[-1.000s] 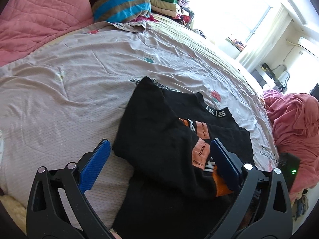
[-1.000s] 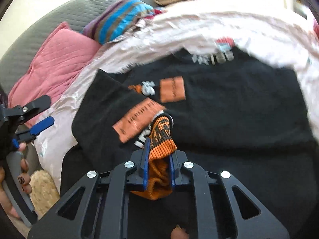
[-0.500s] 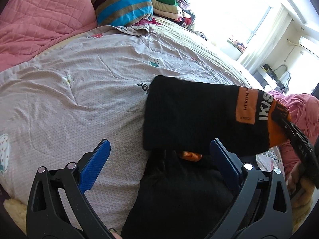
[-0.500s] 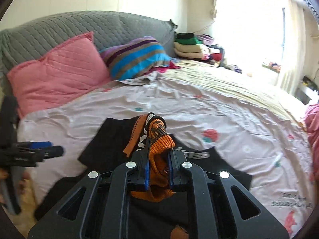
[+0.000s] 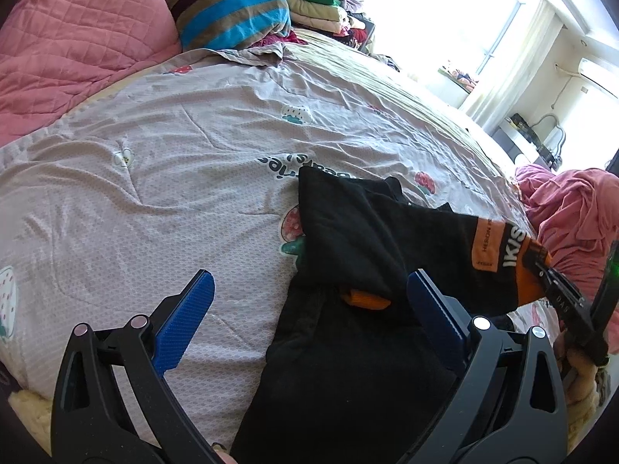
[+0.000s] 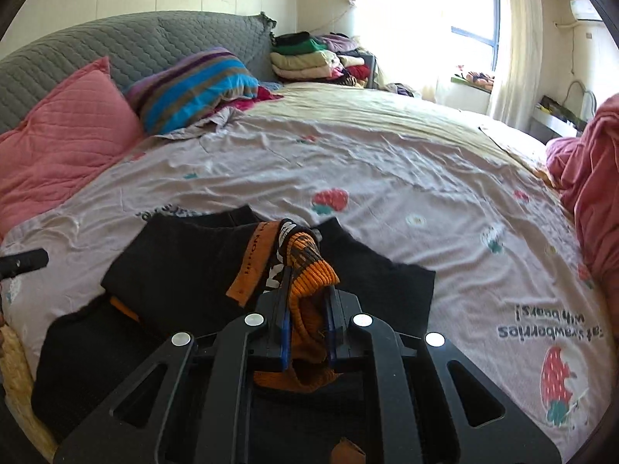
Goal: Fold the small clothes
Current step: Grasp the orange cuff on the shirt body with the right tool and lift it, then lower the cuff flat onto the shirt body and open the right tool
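Observation:
A black sweater (image 5: 348,348) with orange cuffs and orange patches lies on the lilac bedsheet (image 5: 154,178) near the bed's front edge. My right gripper (image 6: 307,290) is shut on the orange ribbed cuff (image 6: 309,270) of one sleeve and holds that sleeve (image 5: 406,239) lifted and stretched over the sweater body. The right gripper also shows at the right of the left wrist view (image 5: 557,290). My left gripper (image 5: 309,309) is open and empty, low over the sweater's left edge. The sweater (image 6: 174,270) fills the lower left of the right wrist view.
A pink quilted pillow (image 5: 73,34) and a striped pillow (image 5: 228,7) lie at the head of the bed. Folded clothes (image 6: 309,58) are stacked behind them. A pink blanket heap (image 5: 572,208) sits at the right edge. Open sheet (image 6: 425,201) stretches beyond the sweater.
My right gripper has lifted the cuff off the sweater and drawn the sleeve up and to the right, then slightly lower. My left gripper has stayed open and shifted a little left.

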`<state>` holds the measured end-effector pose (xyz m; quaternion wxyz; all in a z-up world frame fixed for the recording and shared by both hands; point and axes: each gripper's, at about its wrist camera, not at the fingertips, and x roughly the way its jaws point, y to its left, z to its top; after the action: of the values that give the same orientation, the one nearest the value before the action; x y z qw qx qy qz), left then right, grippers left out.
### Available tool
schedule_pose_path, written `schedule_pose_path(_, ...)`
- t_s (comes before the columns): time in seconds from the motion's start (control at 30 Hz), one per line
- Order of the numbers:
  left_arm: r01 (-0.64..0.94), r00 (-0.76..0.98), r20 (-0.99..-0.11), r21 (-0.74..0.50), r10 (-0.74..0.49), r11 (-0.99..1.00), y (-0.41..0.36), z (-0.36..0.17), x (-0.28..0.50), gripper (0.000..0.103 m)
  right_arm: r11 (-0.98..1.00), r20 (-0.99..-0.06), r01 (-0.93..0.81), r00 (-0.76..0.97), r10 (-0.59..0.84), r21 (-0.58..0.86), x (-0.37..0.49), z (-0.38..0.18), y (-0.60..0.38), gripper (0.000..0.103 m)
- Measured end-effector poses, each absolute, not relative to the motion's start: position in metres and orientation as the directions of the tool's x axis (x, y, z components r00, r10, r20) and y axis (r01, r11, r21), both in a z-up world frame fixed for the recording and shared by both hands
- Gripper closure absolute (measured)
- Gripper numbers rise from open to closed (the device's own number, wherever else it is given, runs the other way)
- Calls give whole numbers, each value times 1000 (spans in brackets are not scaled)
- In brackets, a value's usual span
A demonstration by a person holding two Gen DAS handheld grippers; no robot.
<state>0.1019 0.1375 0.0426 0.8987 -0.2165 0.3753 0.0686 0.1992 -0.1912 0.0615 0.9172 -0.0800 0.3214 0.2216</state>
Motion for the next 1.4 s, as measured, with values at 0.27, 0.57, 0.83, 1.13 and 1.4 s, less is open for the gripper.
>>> schedule_pose_path(0.27,-265,697,-716,-303,-35,916,122,37,115,10,900,-645,-436,689,331,-4,199,44,-197,91)
schedule_pose_path(0.57,-235,684,-729,-252,-25,939,105,33,133,10,908,-668,-419,673,316,7,203,31,-203,90)
schedule_pose_path(0.83,-206,671,-741,-231,-34,951,92,28,152,10,910,-671,-416,674,308,0,206,29,-204,89)
schedule_pose_path(1.13,-184,653,-756,-207,-38,961,79,23,168,10,927,-672,-375,690,269,-14,210,29,-211,80)
schedule_pose_path(1.4,-140,631,-774,-175,-49,975,65,17,187,33,914,-675,-406,670,309,15,208,31,-208,70)
